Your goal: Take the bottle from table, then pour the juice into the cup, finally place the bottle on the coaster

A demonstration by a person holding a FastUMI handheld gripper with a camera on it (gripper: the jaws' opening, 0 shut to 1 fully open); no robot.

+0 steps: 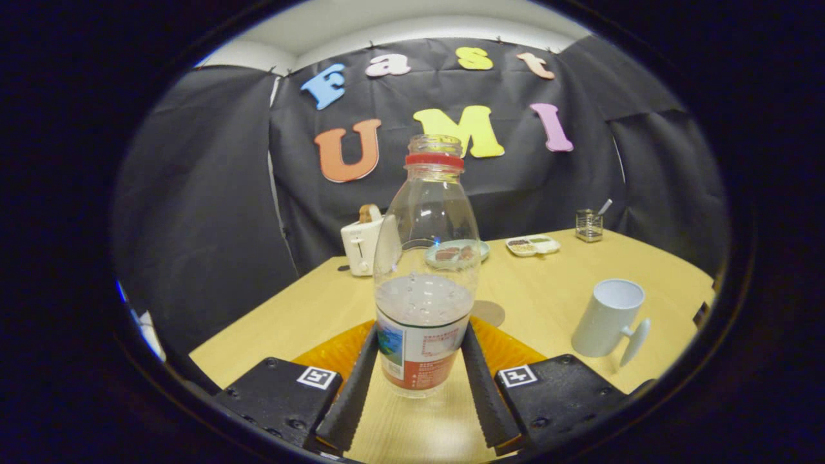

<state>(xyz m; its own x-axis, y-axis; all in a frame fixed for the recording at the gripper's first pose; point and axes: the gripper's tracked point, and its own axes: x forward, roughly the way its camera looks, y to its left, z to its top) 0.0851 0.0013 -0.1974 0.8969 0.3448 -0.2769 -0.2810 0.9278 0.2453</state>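
Tongs [420,361] clamped on capless bottle [425,277], label print too small to read, white cup [607,317] right of bottle, tabletop [548,290] beneath.

I see a pale wooden table [554,303] carrying a white cup [607,318], toaster [361,246], plate [456,252], tray [532,245], wire holder [588,225], and what may be a coaster [488,312].

The single fisheye camera rides on the tongs [420,377], low over the bench [541,296], looking forward along the two fingers at the bottom of its picture. It sits very near the bottle [425,270] between them, facing the booth's wall.
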